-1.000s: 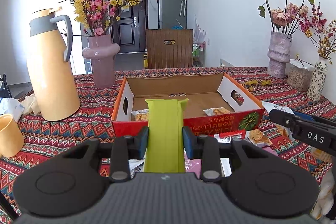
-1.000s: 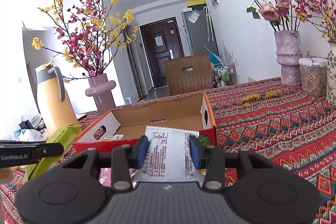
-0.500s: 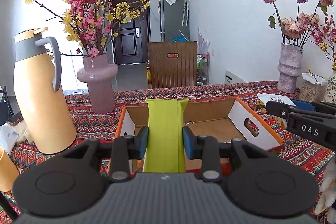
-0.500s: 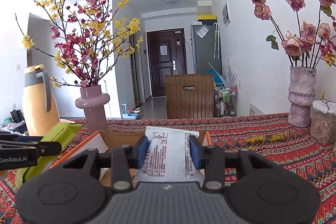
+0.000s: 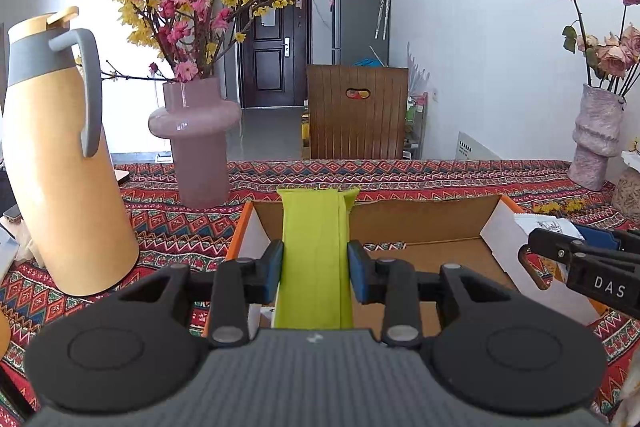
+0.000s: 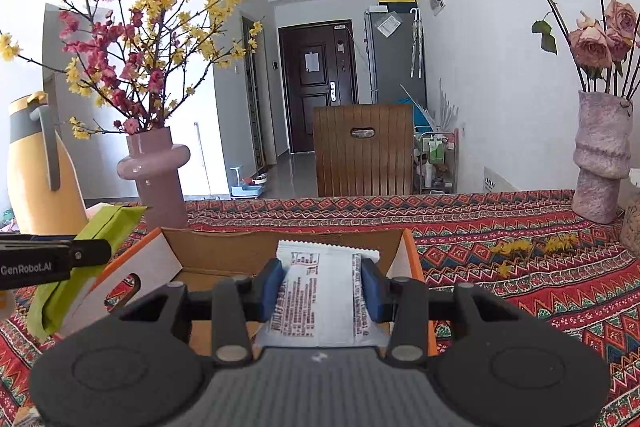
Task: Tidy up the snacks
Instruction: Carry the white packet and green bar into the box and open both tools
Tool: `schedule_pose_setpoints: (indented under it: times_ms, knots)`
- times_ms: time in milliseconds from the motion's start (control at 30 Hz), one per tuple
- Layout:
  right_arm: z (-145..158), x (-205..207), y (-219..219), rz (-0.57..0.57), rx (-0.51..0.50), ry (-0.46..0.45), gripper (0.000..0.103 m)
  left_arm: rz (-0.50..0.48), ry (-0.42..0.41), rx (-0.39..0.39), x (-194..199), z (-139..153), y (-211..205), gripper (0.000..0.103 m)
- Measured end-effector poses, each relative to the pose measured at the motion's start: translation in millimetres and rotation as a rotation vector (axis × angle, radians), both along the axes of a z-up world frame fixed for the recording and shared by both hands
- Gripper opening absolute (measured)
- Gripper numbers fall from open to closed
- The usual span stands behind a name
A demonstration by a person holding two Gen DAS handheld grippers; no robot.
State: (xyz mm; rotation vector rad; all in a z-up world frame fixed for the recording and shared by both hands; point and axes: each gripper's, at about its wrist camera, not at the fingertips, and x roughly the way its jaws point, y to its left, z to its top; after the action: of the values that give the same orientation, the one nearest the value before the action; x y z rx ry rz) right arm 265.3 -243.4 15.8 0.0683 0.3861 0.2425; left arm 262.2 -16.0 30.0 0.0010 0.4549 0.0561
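The left gripper [image 5: 315,265] grips a green pack [image 5: 314,255], the right gripper [image 6: 323,283] a white pack [image 6: 320,291], both over the box [image 6: 224,255]. Next, I think: lower and release inside.

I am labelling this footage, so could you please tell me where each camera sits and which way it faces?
Left wrist: on the left gripper, looking along its fingers across the cardboard box to the chair; it grips a green packet.
Right wrist: on the right gripper, facing likewise, gripping a white packet.
Shared: box, pink vase, yellow jug, each other's gripper.
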Motion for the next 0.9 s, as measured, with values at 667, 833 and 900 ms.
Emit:
schedule_pose_setpoints:
  times_ms: [667, 833, 900]
  knots:
    - [-19, 5, -2, 0.041, 0.028, 0.05, 0.095, 0.018, -0.044, -0.034, -5, -12, 9, 0.091]
    - [-15, -1, -6, 0.036, 0.043, 0.023, 0.103, 0.014, -0.065, -0.048, -10, -8, 10, 0.103]
    - [-15, -1, -6, 0.033, 0.042, 0.019, 0.103, 0.014, -0.069, -0.049, -10, -7, 10, 0.103]
